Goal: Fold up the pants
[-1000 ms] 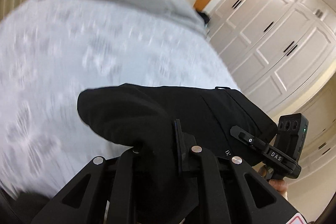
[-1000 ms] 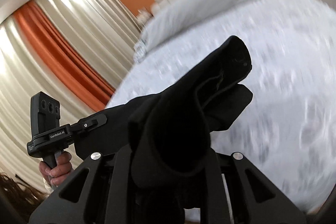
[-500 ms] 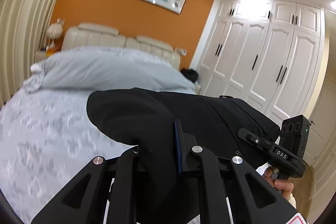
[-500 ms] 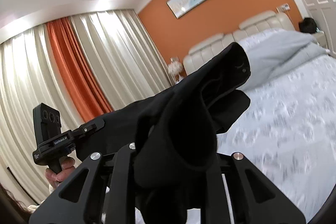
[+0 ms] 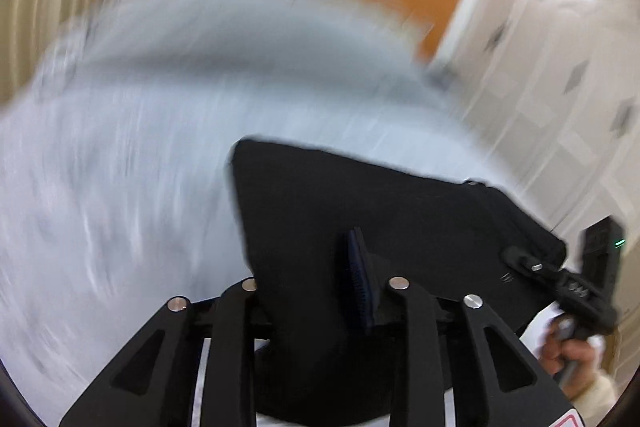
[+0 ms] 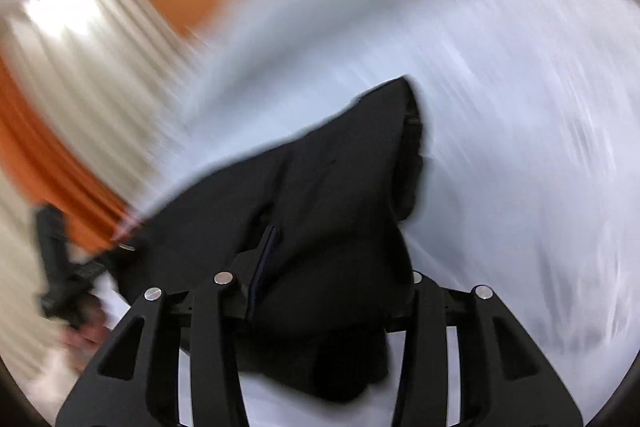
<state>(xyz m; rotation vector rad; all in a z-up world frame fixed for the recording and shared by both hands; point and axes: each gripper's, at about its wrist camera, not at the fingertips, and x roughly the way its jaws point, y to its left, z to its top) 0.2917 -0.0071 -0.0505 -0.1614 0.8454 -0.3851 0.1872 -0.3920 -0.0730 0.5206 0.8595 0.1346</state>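
Swung down from level toward pale grey quilted bed (image 5: 120,187), black fabric pants (image 5: 360,211) clenched at 6 o'clock by left hand-held gripper (image 5: 320,291) and right hand-held gripper (image 6: 332,279), ready for laying flat.

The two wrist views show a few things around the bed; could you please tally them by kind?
Black pants: 1
Grippers, left gripper and right gripper, each shut on the pants: 2
Bed: 1
Total: 4

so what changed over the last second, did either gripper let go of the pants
No release. Both cameras swung: half a second ago they looked up at the headboard wall, and now they tilt back down toward the bed, heavily blurred. The left gripper and right gripper stay clamped on the black pants, stretched between them as before.
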